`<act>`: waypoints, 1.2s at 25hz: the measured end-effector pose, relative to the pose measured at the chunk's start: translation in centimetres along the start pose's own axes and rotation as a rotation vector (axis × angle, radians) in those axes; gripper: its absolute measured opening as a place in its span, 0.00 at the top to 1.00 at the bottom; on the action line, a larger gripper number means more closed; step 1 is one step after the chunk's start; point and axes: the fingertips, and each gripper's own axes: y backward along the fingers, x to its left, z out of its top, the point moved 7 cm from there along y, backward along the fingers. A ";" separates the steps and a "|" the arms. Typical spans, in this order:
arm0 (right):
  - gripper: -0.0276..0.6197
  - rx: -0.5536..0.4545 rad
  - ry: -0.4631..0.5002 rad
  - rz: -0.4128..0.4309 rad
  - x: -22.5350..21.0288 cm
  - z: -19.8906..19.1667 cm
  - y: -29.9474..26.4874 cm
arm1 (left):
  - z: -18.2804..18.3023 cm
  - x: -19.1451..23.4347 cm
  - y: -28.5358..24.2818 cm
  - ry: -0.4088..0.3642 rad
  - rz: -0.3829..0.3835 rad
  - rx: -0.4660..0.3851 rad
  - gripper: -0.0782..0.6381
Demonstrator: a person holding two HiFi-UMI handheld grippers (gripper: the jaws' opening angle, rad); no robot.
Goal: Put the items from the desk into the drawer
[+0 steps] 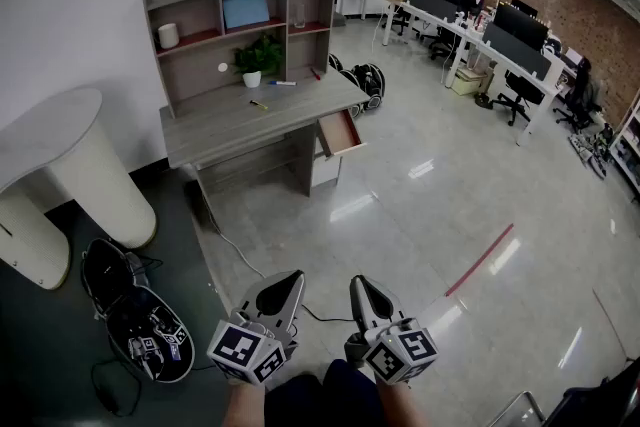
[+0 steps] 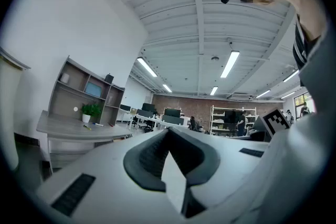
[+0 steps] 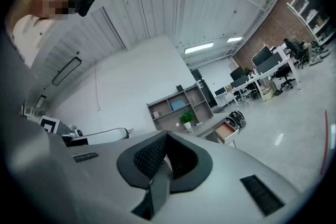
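Far across the room stands a grey desk (image 1: 225,130) with a shelf unit on it. Its drawer (image 1: 341,132) hangs open at the right side. On the desktop are a potted plant (image 1: 258,62), a pen-like item (image 1: 282,83), a small yellow item (image 1: 258,104) and a small red item (image 1: 315,73). My left gripper (image 1: 286,281) and right gripper (image 1: 359,287) are held side by side at the bottom of the head view, level, far from the desk. Both are shut with nothing in them. The left gripper view shows the desk (image 2: 73,128); the right gripper view shows the drawer (image 3: 228,131).
A white rounded counter (image 1: 60,150) stands at the left, with an open black bag (image 1: 140,320) on the dark floor below it. A cable (image 1: 235,250) runs over the floor. Backpacks (image 1: 365,80) lie beside the desk. Office desks and chairs (image 1: 500,40) fill the far right.
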 end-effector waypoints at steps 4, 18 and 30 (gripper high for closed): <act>0.93 0.020 -0.007 -0.007 -0.2 -0.8 0.0 | -0.6 0.2 -0.2 0.011 0.004 0.015 0.86; 0.93 0.012 -0.067 -0.025 -5.4 -0.4 -7.3 | -1.1 5.0 -7.0 -0.003 0.034 0.056 0.86; 0.93 0.057 -0.049 0.066 -13.6 3.5 -22.8 | 1.1 13.7 -20.1 -0.009 0.151 0.044 0.86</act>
